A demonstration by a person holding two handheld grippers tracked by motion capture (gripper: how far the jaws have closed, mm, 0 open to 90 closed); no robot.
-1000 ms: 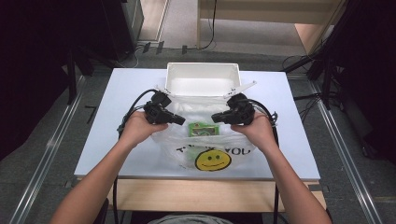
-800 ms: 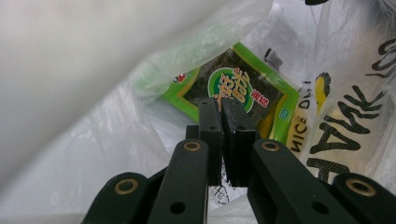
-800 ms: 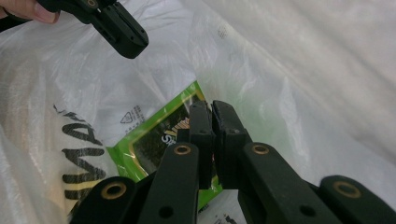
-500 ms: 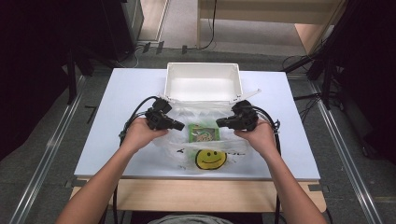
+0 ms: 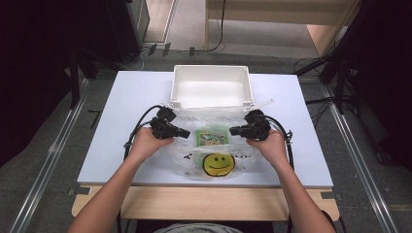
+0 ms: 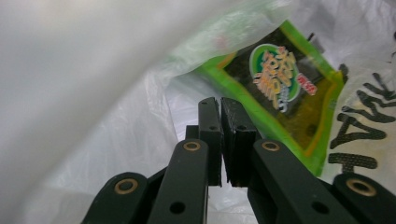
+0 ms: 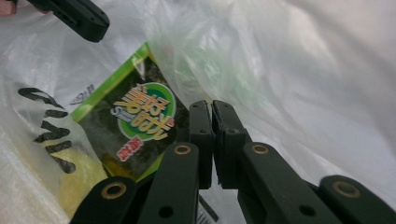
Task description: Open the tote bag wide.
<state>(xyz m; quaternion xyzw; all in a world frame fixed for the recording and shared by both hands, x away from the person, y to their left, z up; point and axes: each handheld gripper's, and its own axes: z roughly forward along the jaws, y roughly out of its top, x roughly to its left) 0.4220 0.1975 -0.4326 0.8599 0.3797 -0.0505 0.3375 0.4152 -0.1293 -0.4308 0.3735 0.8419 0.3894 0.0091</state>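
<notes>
- Clear thin plastic bag with a yellow smiley print (image 5: 215, 164) lies flat at centre-low of the high view, just below the empty white rectangular plastic bin (image 5: 212, 88) on the white table (image 5: 121, 145).
- Green flat snack packet (image 5: 212, 137) sits inside the bag, mid-frame, between the two grippers and above the smiley.
- Left gripper (image 5: 183, 133): at the bag's left edge, pointing right toward the packet. Jaws nearly together in the left gripper view (image 6: 220, 103), pinched on bag film as far as I can judge; the film itself is hard to make out between the pads.
- Right gripper (image 5: 234, 130): mirror position at the bag's right edge, pointing left. Jaws also pressed close in the right gripper view (image 7: 212, 105), apparently on film.
- Key relation: packet lies roughly midway on the line joining the two tips, neither hand clearly nearer. In the left gripper view it is up and right of the jaws (image 6: 285, 88); in the right gripper view, left of them (image 7: 140, 126).
- Bag mouth faces the bin at the upper edge, so the packet's way out is toward frame top, I judge.
</notes>
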